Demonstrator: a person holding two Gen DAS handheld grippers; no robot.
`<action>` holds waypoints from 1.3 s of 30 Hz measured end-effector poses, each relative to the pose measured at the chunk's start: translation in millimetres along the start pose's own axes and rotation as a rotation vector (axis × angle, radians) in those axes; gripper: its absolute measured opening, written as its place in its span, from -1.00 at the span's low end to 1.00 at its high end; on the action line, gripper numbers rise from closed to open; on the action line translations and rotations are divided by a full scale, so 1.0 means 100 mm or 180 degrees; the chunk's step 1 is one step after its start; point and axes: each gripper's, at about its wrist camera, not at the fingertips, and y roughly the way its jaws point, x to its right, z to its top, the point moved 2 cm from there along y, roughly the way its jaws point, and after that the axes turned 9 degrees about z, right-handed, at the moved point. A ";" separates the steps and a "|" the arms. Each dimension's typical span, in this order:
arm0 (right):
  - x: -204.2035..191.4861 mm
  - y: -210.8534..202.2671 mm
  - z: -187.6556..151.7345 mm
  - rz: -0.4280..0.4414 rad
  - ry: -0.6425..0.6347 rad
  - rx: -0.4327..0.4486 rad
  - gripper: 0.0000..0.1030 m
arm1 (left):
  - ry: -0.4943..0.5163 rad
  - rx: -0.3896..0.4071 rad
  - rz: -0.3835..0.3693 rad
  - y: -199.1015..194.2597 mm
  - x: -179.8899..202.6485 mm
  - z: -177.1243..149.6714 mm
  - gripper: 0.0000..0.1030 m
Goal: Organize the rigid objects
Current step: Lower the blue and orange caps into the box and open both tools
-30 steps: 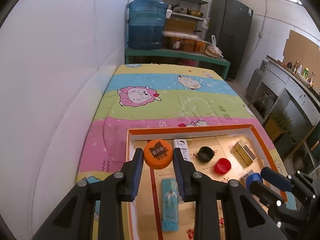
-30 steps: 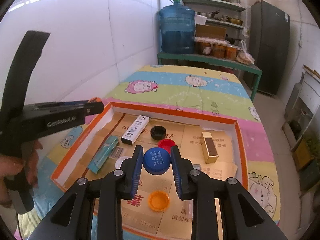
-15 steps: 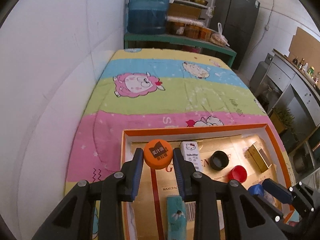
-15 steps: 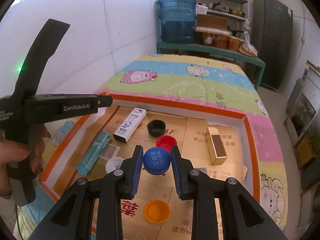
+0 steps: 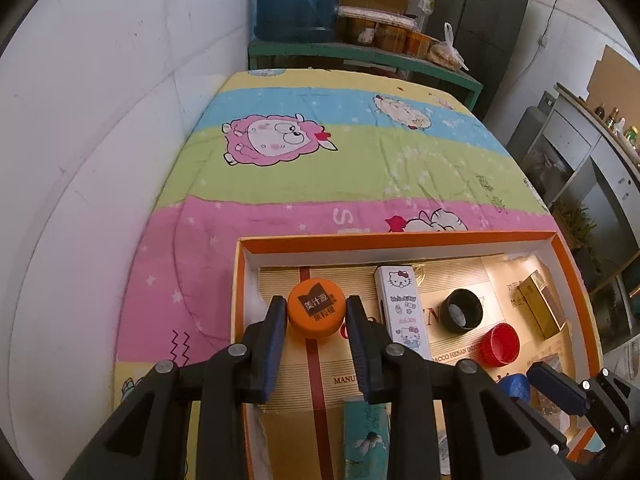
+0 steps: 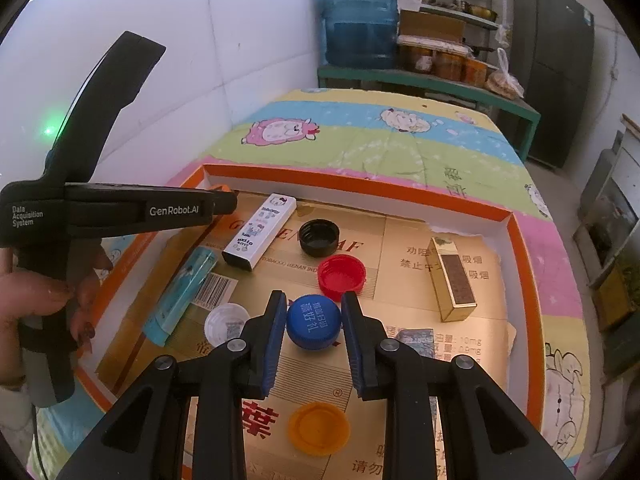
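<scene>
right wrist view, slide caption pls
Right gripper holds a blue cap over the orange-rimmed tray.

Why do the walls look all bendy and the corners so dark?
Both wrist views use a fisheye lens: it bows the wall and leaves black corners. In the left wrist view the orange cap is sharp; in the right wrist view the blue cap is sharp, with a green glare spot on the wall.

Black tool [image 6: 314,326], blue pads [image 6: 277,334], silver screws.
</scene>
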 end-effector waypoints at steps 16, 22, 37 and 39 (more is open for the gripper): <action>0.02 0.08 -0.03 -0.0011 0.0037 -0.0084 -0.43 | 0.0080 -0.0112 -0.0076 0.07 0.07 -0.03 -0.40; 0.02 0.10 -0.04 -0.0035 0.0026 -0.0108 -0.42 | 0.0027 -0.0073 -0.0119 0.04 0.03 -0.04 -0.33; 0.02 0.01 -0.06 -0.0049 0.0056 -0.0049 -0.27 | -0.0041 0.0102 -0.0159 -0.17 -0.02 -0.04 -0.16; 0.01 -0.03 -0.06 -0.0052 0.0071 -0.0018 -0.27 | -0.0050 0.0155 -0.0152 -0.24 -0.02 -0.05 -0.16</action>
